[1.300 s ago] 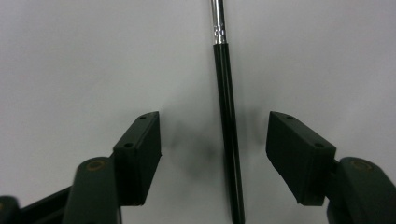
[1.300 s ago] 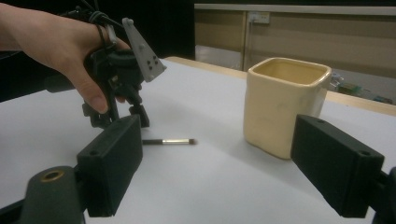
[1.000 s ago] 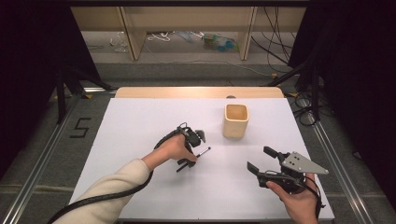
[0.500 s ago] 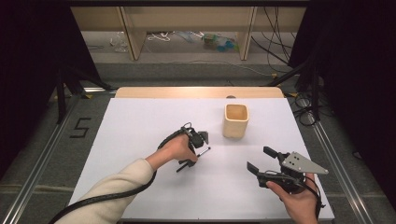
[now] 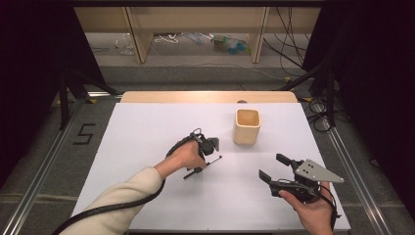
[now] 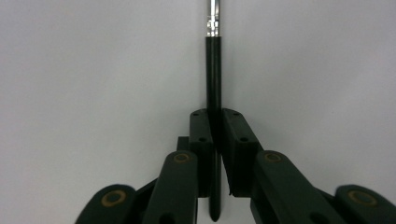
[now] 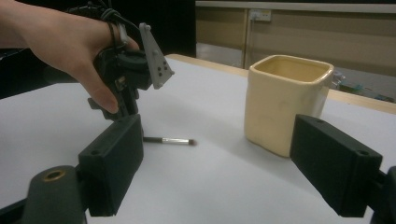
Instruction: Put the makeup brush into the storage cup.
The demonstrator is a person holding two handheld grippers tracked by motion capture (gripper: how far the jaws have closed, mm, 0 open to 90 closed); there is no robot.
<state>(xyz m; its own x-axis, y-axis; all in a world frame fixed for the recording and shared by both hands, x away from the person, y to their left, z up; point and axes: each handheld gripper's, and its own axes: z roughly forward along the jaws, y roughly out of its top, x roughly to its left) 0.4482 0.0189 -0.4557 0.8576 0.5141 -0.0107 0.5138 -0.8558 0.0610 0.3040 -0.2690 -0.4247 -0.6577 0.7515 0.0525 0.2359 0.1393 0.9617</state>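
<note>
Brush (image 6: 214,93) — handle glossy black, ferrule bright polished metal. Left gripper (image 6: 214,140) jaws matt black plastic. Cup (image 5: 246,126) at far right — smooth cream ceramic, faint sheen. Table (image 5: 147,127) covered in matt white sheet, far edge bare wood.

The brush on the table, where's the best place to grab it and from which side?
Grip the brush on its black handle, coming straight down from above with the jaws across it. It lies flat on the table, thin and straight, so only its two long sides offer a hold. The left gripper is shut on the handle this way, away from the metal band and bristle end.
</note>
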